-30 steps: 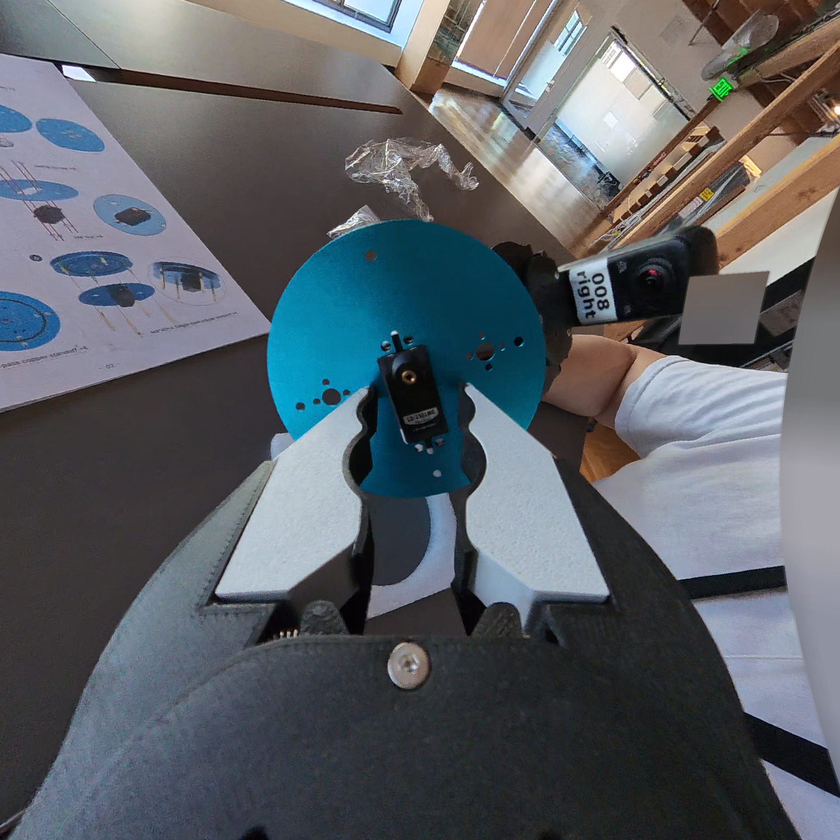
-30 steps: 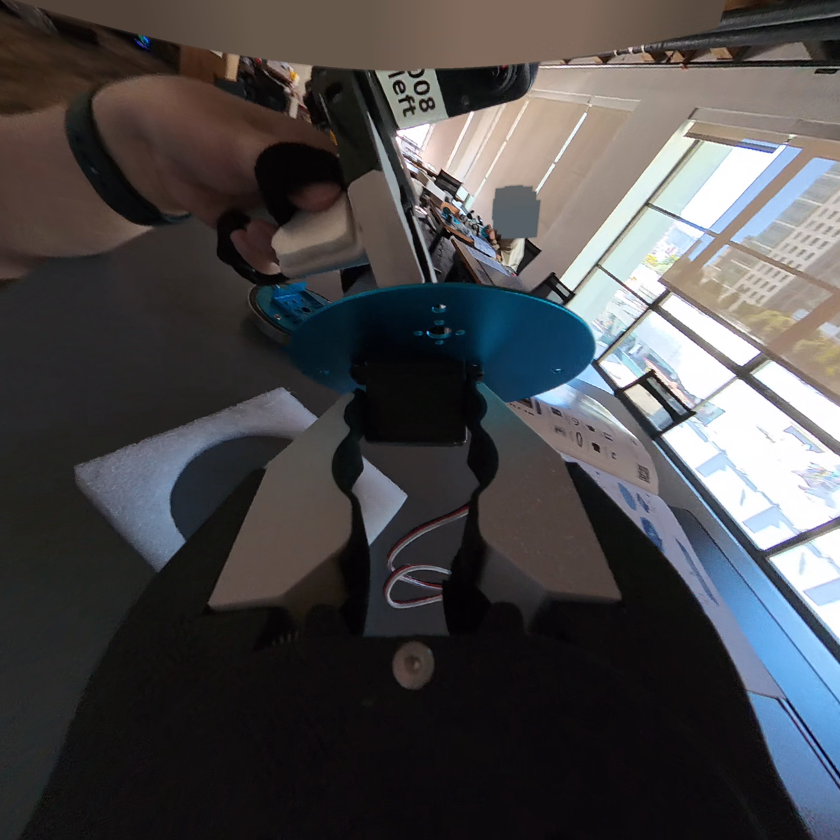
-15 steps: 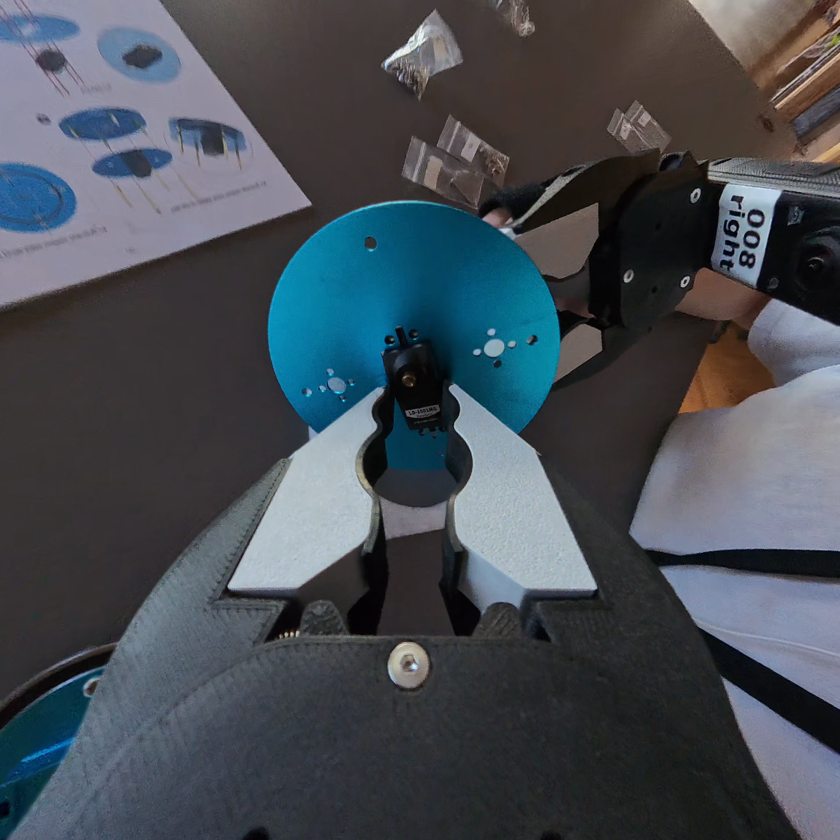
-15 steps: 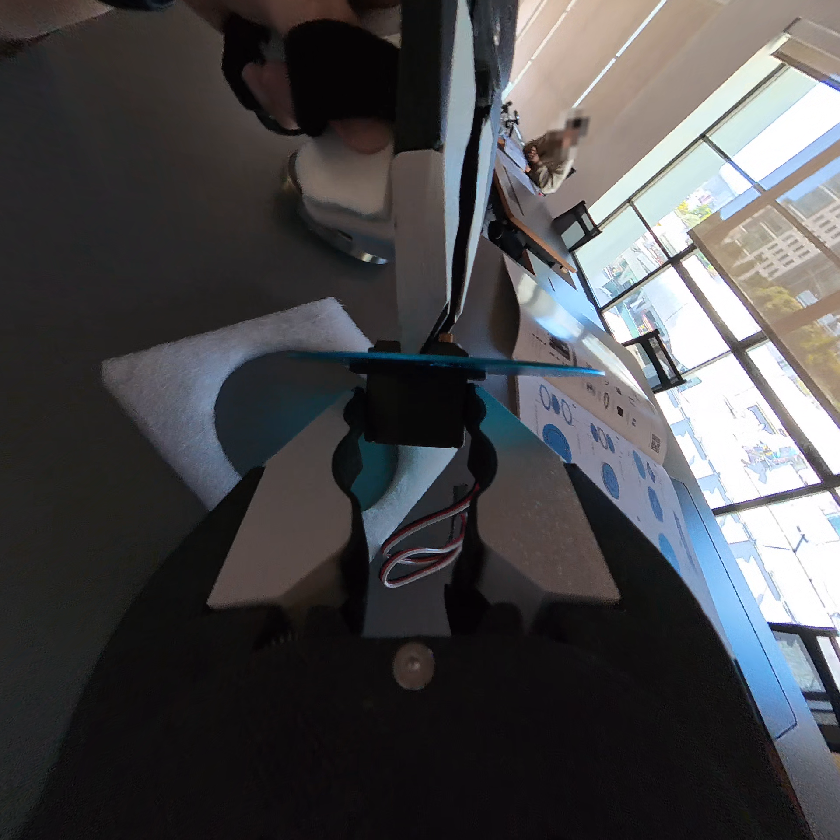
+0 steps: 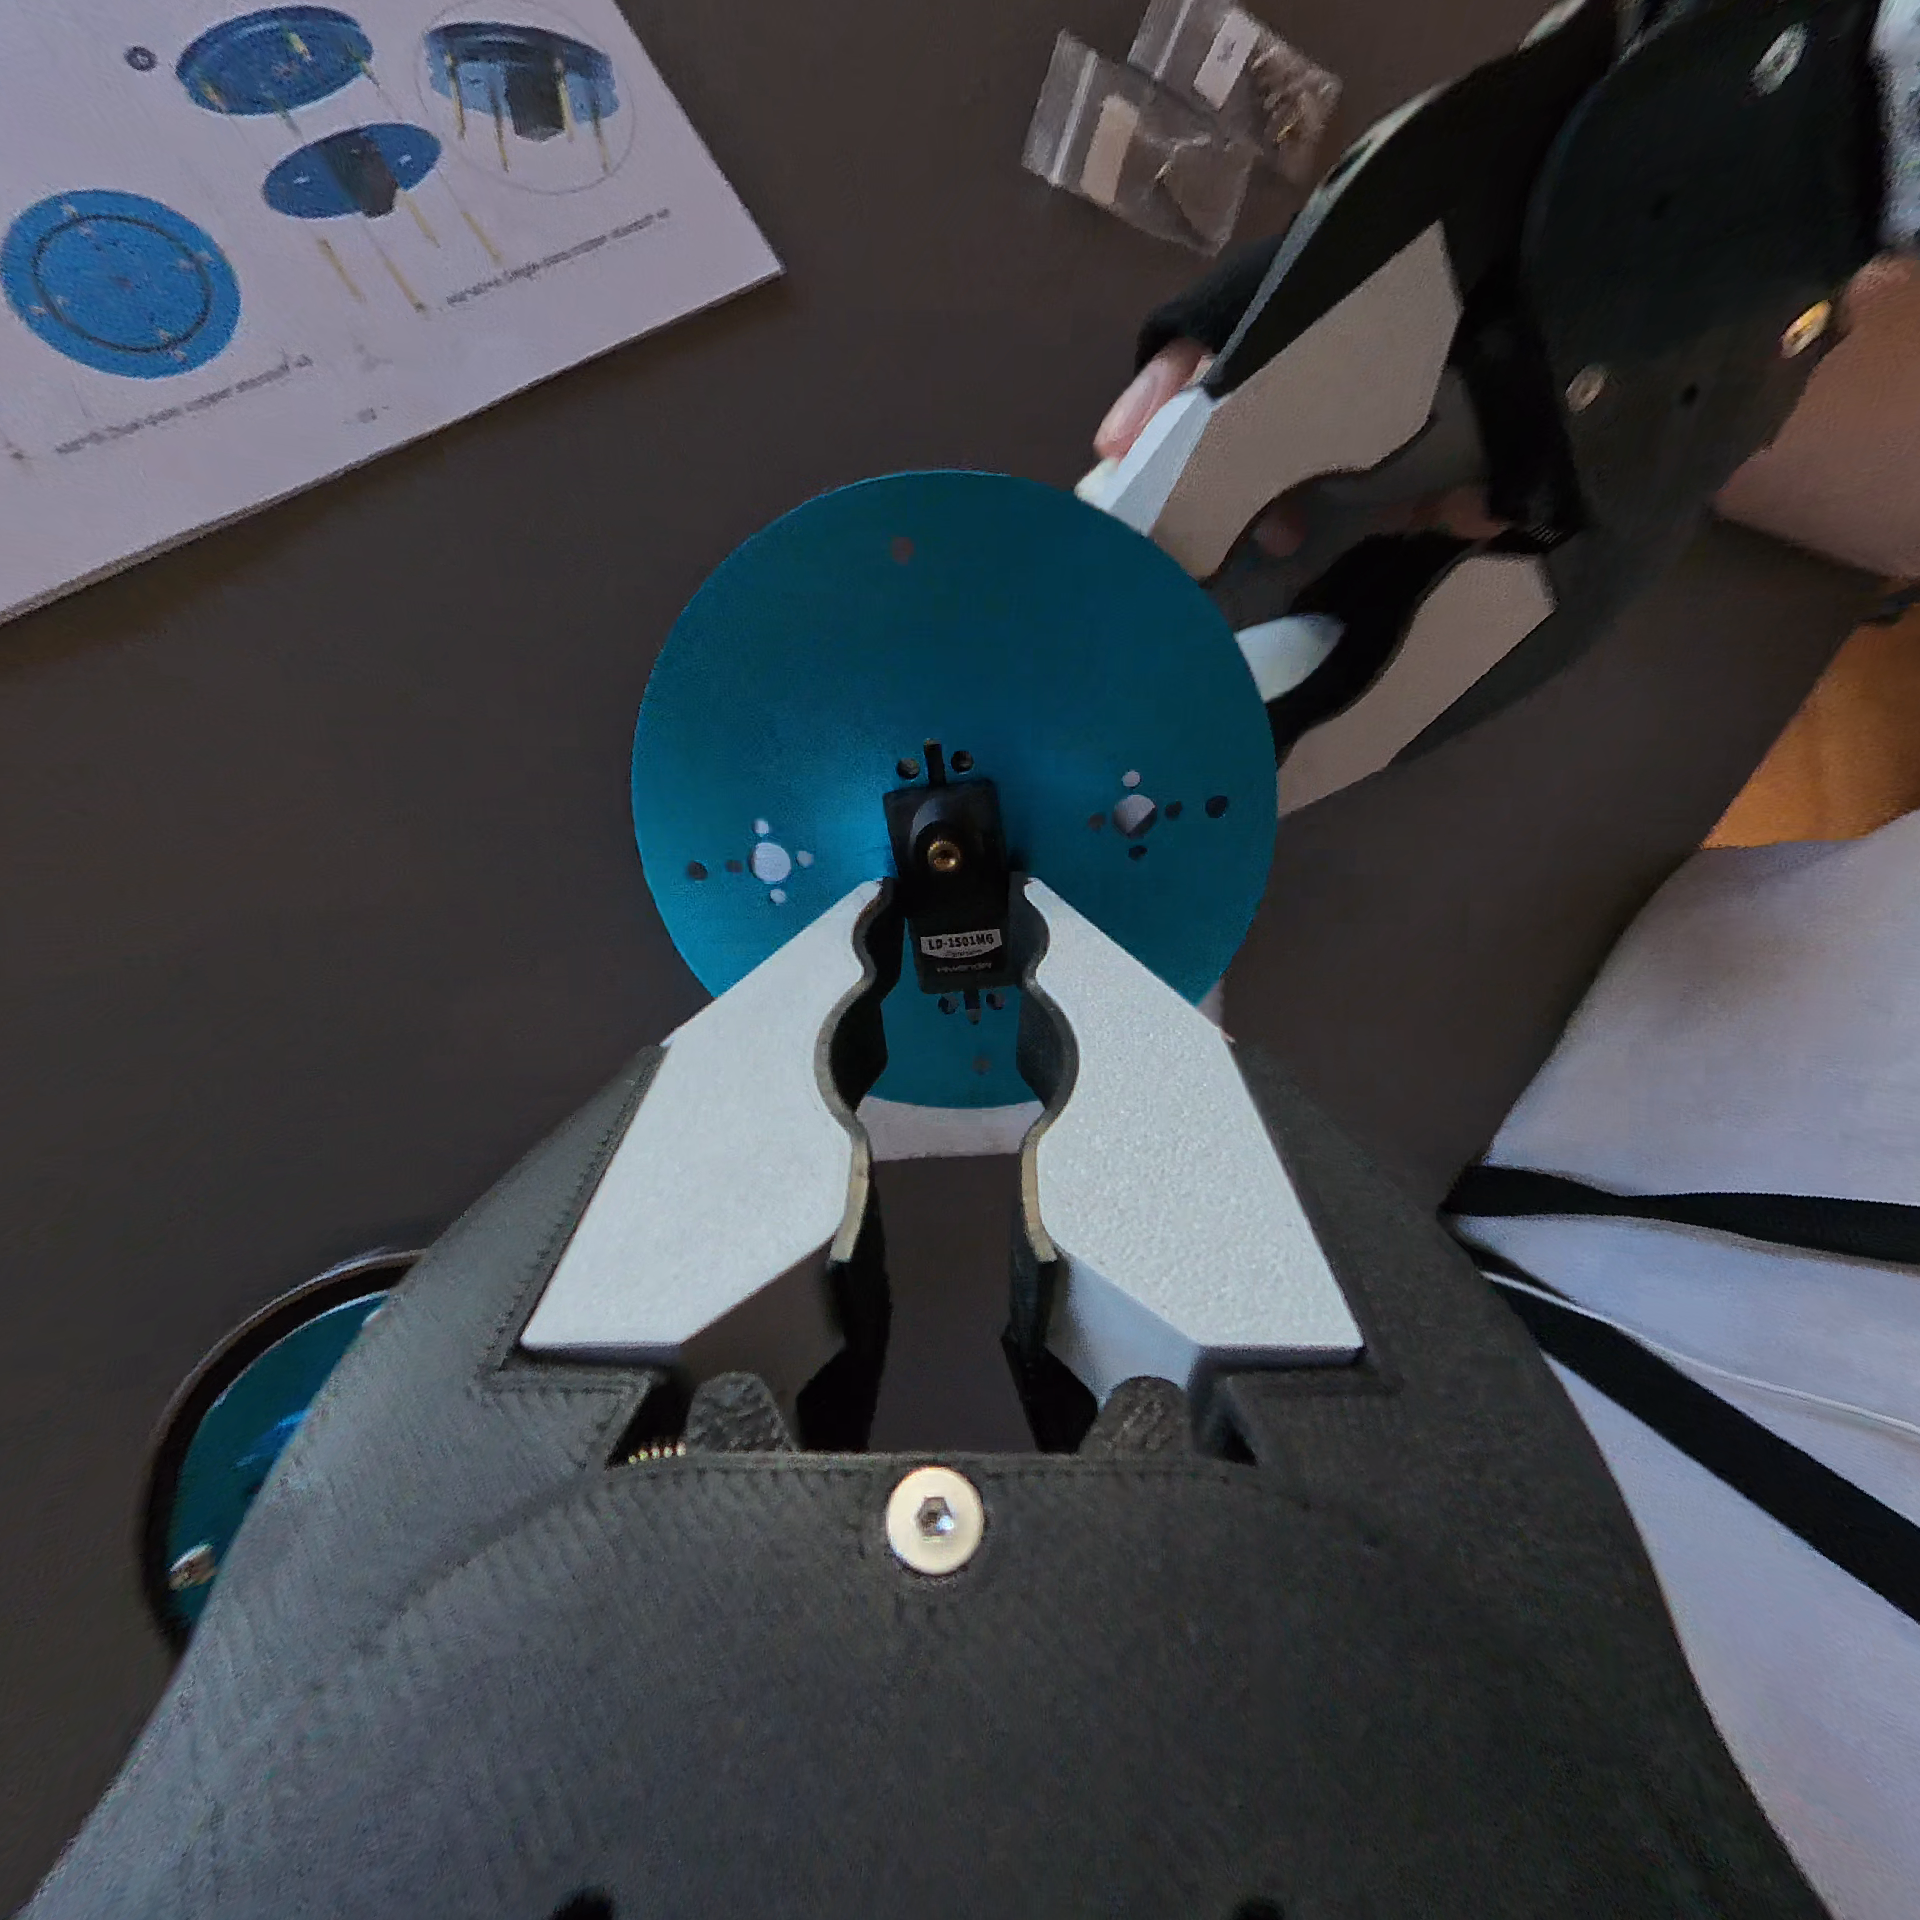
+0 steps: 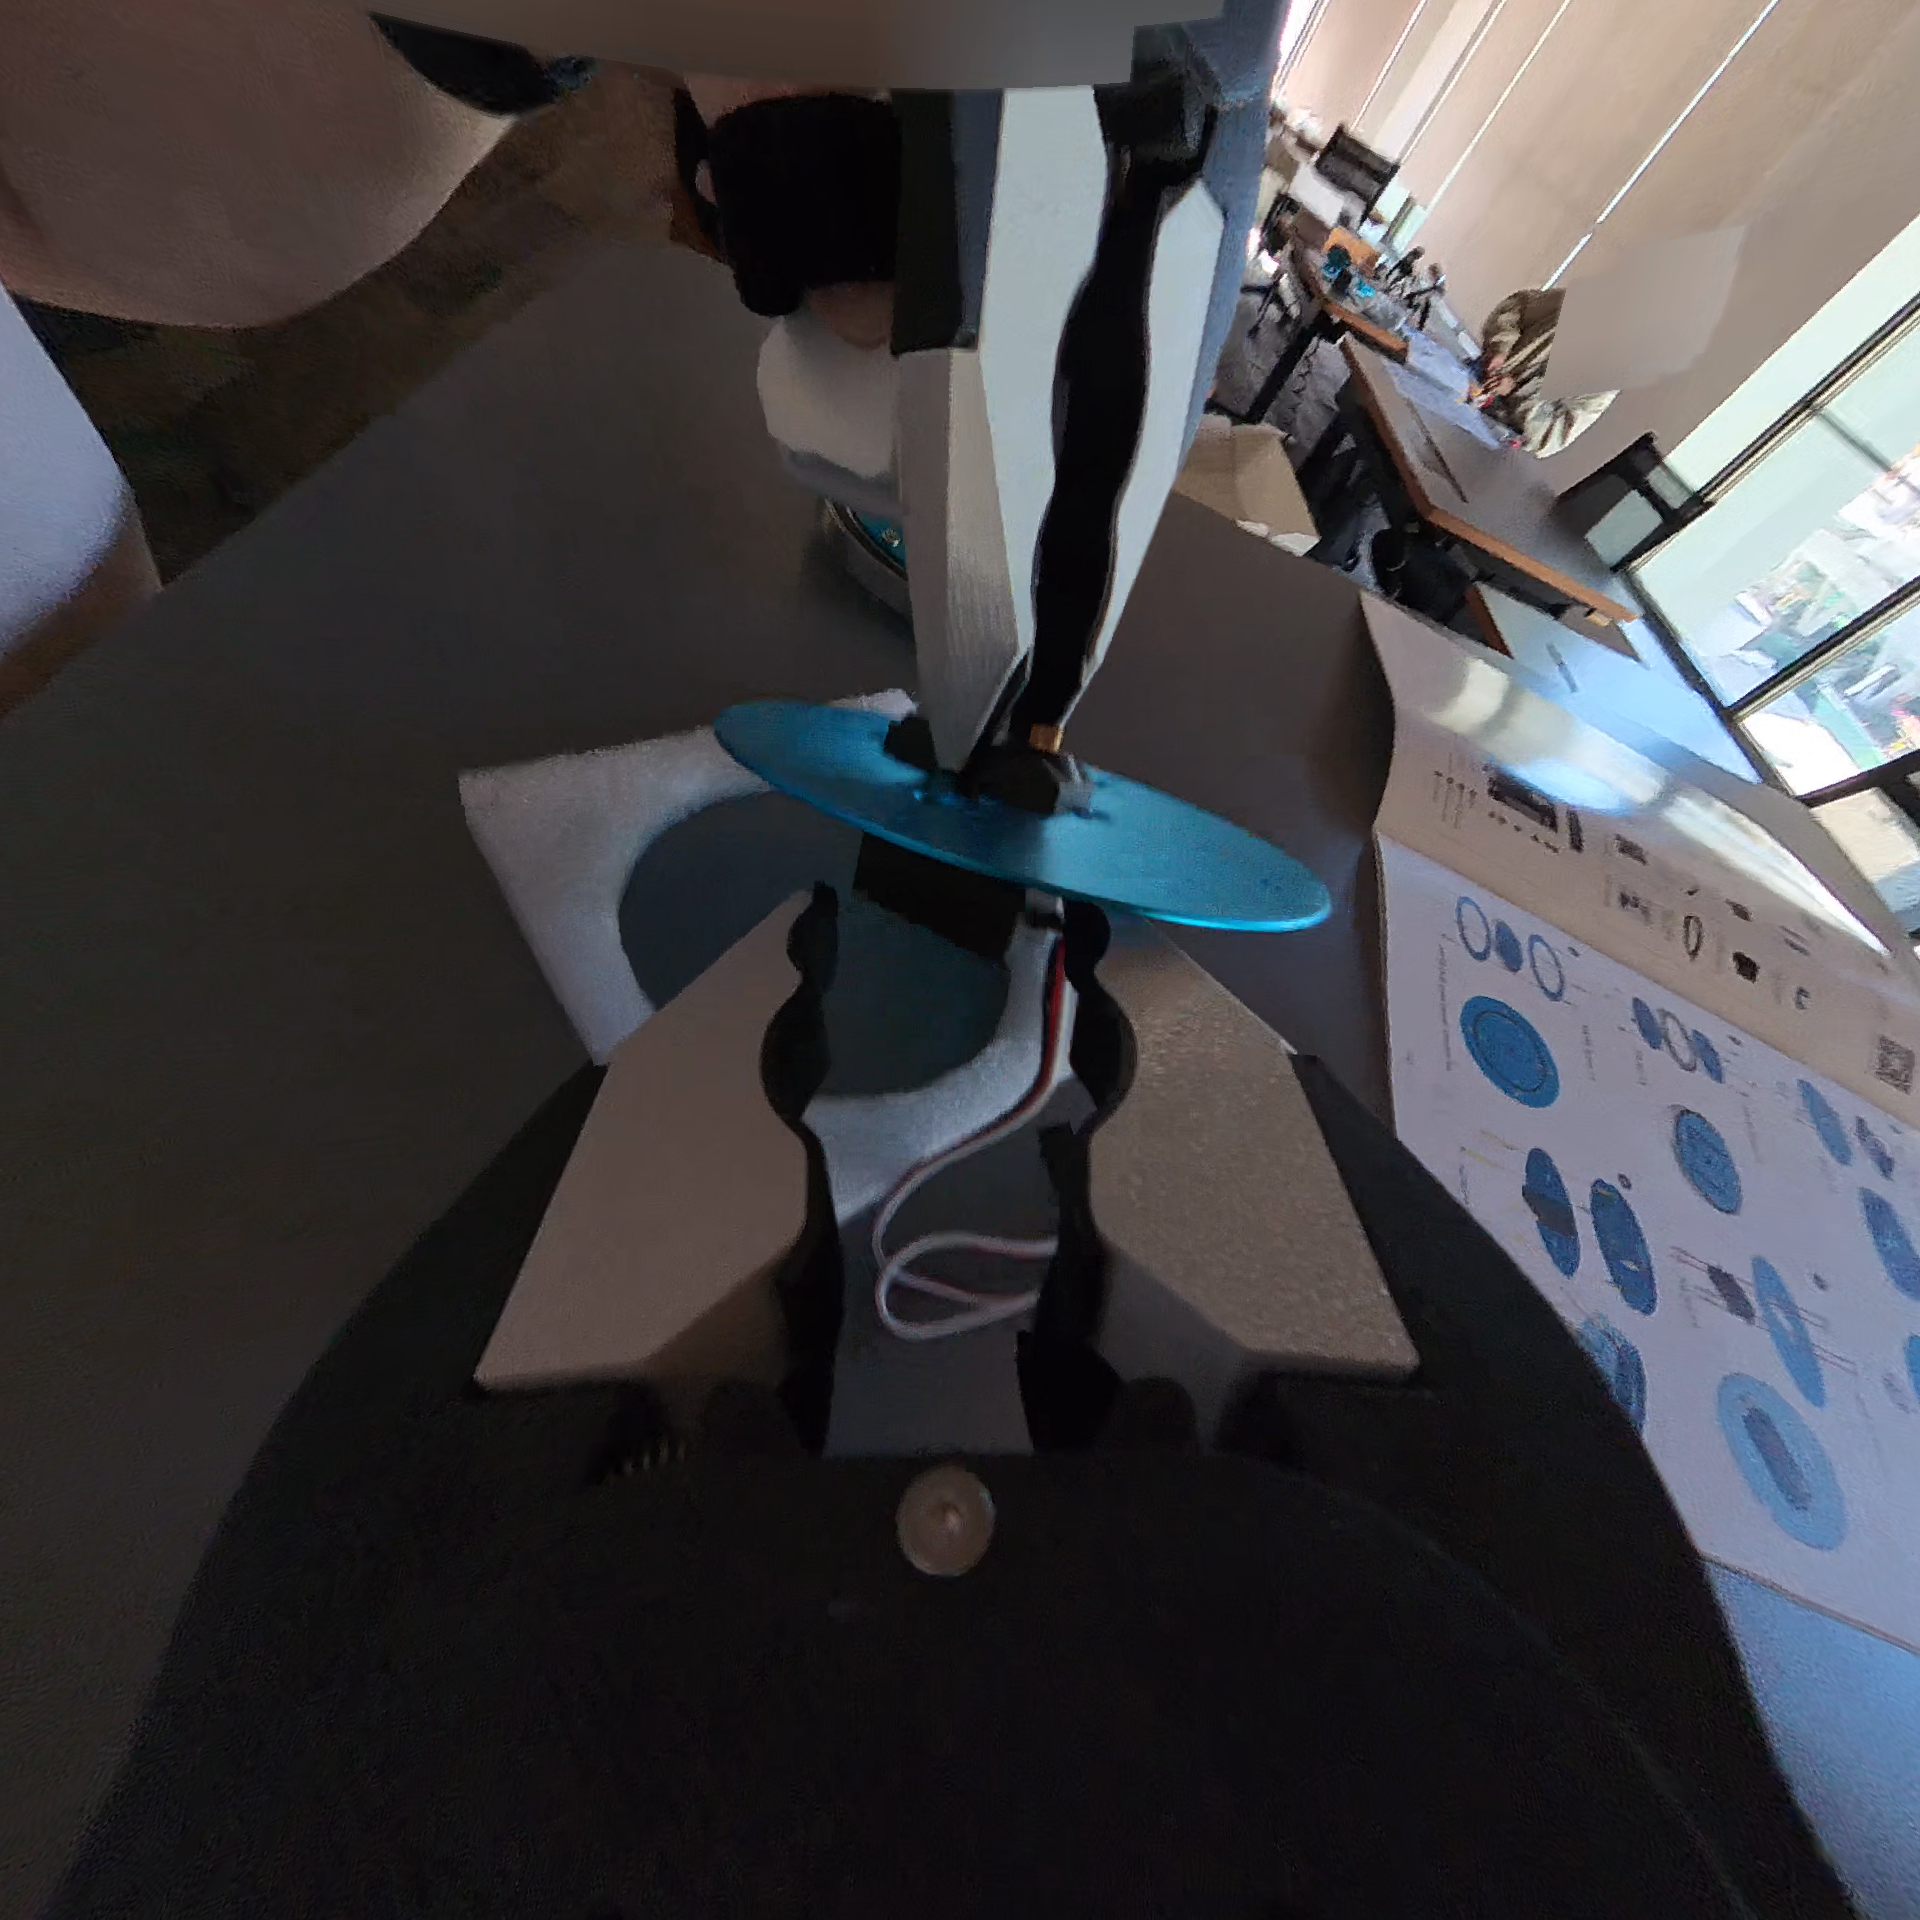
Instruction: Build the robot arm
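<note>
Now right gripper [image 6: 940, 914] has released the servo [image 6: 940, 904]; left gripper [image 5: 951, 894] still pinches it.

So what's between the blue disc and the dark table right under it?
In the right wrist view, a white foam block with a round cutout lies on the table beneath the blue disc; the servo body hangs below the disc.

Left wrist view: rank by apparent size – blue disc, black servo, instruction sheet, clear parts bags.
1. instruction sheet, cropped by the frame, and blue disc: too close to rank
2. clear parts bags
3. black servo
</note>
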{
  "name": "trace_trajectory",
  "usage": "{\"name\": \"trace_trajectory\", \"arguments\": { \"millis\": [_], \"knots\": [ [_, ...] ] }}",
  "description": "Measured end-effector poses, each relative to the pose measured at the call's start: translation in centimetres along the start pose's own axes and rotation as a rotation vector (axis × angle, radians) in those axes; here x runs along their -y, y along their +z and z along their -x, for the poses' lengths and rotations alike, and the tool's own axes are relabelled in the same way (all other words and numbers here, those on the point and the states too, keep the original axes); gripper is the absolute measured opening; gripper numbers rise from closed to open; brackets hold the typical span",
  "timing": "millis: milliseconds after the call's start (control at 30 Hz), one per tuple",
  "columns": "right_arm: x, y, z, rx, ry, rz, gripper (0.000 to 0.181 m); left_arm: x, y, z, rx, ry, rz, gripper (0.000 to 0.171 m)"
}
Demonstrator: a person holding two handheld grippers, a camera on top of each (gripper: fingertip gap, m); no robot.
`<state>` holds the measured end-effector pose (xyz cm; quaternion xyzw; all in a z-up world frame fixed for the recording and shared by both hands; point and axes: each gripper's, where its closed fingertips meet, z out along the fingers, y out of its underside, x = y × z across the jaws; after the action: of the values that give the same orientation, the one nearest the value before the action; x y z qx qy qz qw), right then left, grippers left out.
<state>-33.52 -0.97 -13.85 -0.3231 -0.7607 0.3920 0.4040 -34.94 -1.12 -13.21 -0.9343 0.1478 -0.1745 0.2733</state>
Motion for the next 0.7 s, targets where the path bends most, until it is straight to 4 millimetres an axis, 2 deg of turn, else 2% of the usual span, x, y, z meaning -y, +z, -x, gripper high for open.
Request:
{"name": "trace_trajectory", "arguments": {
  "millis": [100,233,333,400,467,567,700],
  "knots": [
    [-0.3,-1.0,-0.1,0.076,0.049,-0.005,0.042,-0.8,0.0,0.9,0.076,0.039,0.065,0.020],
    [-1.1,-2.8,0.1,0.250,0.212,0.030,0.039,-1.9,0.4,0.5,0.087,0.093,0.162,0.020],
    [-0.3,-3.6,-2.8,0.172,0.355,-0.041,0.034,-2.3,0.3,0.3,0.123,0.157,0.238,0.020],
    [1.0,-3.7,-3.4,0.169,0.427,-0.107,0.038,-2.5,0.3,0.0,0.139,0.203,0.296,0.020],
    [1.5,-3.1,-2.3,0.210,0.453,-0.113,0.044,-2.8,0.2,-0.2,0.152,0.238,0.359,0.020],
    [0.5,-1.6,-0.3,0.235,0.404,-0.025,0.047,-2.9,0.3,-0.2,0.183,0.299,0.423,0.020],
    [-0.5,-0.4,1.1,0.239,0.355,0.037,0.049,-2.9,0.8,-0.7,0.152,0.324,0.439,0.020]
  ]
}}
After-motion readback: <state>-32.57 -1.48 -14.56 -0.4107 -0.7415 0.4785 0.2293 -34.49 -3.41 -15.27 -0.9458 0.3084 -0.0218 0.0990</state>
